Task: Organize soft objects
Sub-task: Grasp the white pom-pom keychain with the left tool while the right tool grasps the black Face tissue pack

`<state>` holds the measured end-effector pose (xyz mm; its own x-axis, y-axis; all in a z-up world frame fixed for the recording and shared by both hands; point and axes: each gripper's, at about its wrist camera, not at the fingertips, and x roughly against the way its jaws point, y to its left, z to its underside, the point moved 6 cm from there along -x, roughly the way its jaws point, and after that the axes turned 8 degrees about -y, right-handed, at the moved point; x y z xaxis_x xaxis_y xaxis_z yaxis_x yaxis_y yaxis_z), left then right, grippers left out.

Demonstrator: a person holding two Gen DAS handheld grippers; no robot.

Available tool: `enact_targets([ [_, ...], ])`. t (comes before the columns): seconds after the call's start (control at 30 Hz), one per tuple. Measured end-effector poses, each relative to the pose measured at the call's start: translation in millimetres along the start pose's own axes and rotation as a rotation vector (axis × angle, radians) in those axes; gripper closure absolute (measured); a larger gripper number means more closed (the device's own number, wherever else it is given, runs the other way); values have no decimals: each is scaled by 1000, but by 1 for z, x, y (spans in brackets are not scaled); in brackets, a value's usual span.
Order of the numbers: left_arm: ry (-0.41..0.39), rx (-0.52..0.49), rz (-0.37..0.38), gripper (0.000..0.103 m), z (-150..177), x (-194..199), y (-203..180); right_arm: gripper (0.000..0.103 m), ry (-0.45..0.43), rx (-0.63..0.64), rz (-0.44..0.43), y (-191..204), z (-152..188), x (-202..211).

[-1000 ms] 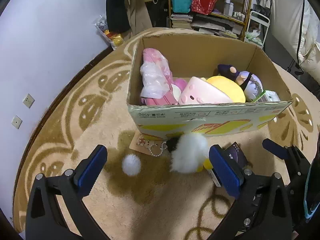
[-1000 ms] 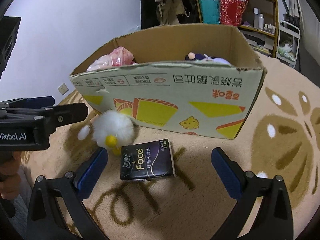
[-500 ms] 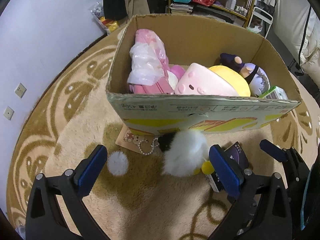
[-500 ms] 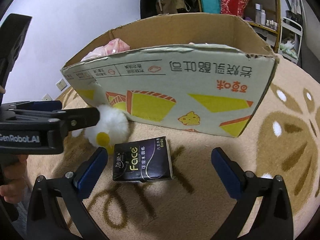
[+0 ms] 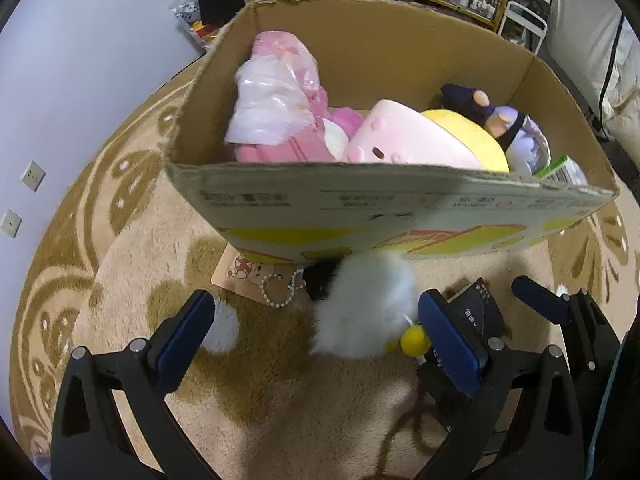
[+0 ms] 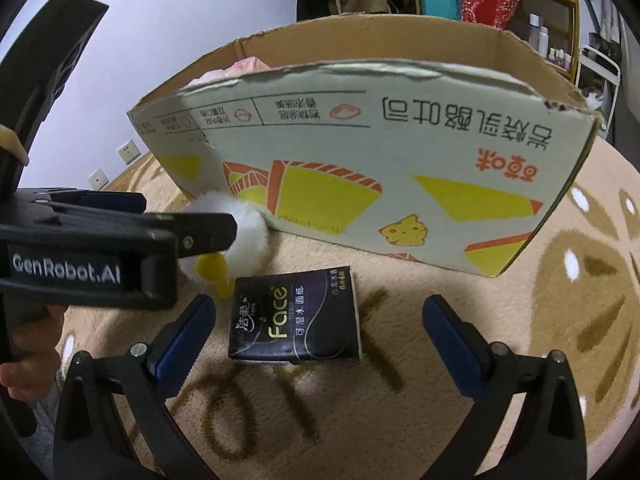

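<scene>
Fluffy white pom-pom toy (image 5: pixel 362 308) sits on the rug right against the cardboard box (image 5: pixel 392 216), between my left fingers (image 5: pixel 316 334), which are spread wide, holding nothing. Right fingers (image 6: pixel 318 336) gape around the tissue pack (image 6: pixel 296 316). Risk: squishy fur slips out, or the bead chain (image 5: pixel 280 290) snags the box edge.
</scene>
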<state>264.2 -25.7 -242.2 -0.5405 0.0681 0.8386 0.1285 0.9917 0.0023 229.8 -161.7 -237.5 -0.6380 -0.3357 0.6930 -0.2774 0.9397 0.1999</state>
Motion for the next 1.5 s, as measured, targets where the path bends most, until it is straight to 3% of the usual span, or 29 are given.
enact_targets([
  [0.4, 29, 12, 5, 2, 0, -18, -6, 0, 6, 42, 30, 1, 5, -10],
  [0.73, 40, 13, 8, 5, 2, -29, -7, 28, 4, 4, 82, -14, 6, -11],
  [1.0, 75, 13, 19, 30, 12, -43, -9, 33, 8, 16, 93, -17, 6, -9],
  [1.27, 52, 35, 27, 67, 11, -44, -3, 34, 9, 22, 94, -18, 3, -4],
  [1.5, 29, 48, 28, 70, 20, -40, 20, 34, 10, 15, 80, -18, 2, -5],
])
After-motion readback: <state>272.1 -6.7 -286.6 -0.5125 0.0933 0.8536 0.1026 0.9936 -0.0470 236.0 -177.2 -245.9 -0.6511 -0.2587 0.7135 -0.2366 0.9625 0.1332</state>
